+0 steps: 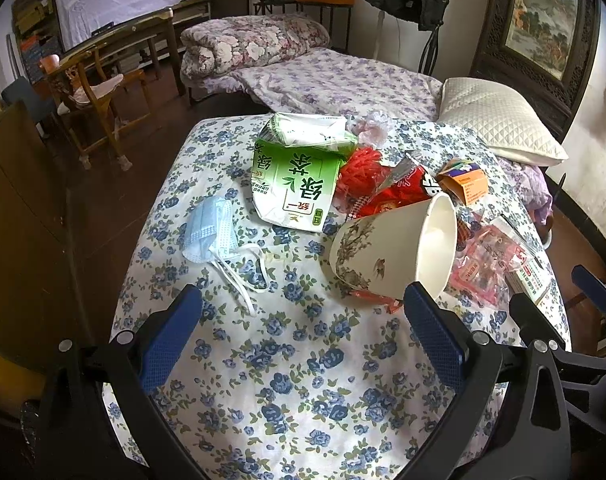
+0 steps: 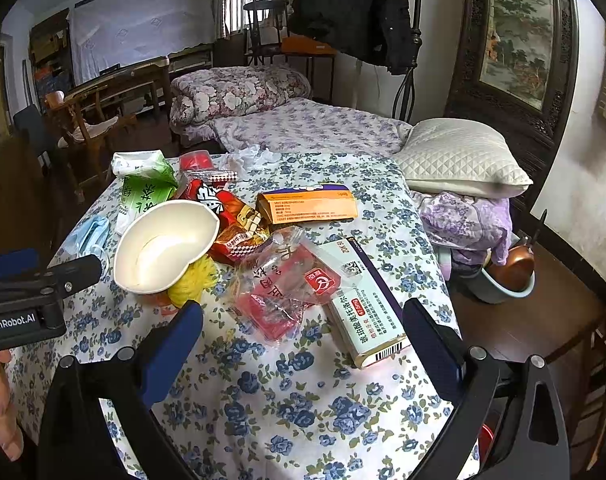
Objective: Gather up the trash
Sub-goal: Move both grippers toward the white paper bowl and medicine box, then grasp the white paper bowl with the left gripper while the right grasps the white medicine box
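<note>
Both grippers, left (image 1: 299,328) and right (image 2: 303,344), hang with jaws apart and empty over my floral cloth (image 1: 295,380). Trash sits piled mid-table: green carton (image 1: 293,188), tipped paper cup (image 1: 391,248), medicine box (image 2: 367,312), face mask (image 1: 209,230). I judge the cup may roll off if nudged.
</note>
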### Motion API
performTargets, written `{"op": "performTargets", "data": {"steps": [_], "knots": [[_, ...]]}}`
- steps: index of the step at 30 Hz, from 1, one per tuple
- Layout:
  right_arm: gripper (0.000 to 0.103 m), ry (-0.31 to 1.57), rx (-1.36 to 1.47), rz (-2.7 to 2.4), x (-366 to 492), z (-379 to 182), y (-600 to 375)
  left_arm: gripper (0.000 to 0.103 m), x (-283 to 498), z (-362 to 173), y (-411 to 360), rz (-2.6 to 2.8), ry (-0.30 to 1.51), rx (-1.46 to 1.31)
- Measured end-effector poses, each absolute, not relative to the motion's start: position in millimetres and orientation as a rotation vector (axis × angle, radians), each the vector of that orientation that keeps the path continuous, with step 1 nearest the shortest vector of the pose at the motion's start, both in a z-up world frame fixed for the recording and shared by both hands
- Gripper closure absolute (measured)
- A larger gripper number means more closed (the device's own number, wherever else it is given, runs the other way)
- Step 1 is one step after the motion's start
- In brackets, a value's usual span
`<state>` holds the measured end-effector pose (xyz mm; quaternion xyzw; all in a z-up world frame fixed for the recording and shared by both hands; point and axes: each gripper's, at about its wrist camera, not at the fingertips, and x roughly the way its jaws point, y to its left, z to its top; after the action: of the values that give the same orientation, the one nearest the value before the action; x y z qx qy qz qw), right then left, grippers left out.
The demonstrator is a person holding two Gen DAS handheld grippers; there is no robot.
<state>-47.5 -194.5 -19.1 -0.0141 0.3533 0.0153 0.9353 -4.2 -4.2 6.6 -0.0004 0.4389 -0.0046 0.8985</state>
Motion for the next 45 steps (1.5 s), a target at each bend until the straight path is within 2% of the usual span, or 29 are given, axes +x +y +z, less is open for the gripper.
{"op": "performTargets", "data": {"steps": [45], "knots": [[0.006, 0.740, 0.024, 0.013, -43, -15, -214, 0.006, 4, 3, -18, -0.126, 0.899, -0.033]]}}
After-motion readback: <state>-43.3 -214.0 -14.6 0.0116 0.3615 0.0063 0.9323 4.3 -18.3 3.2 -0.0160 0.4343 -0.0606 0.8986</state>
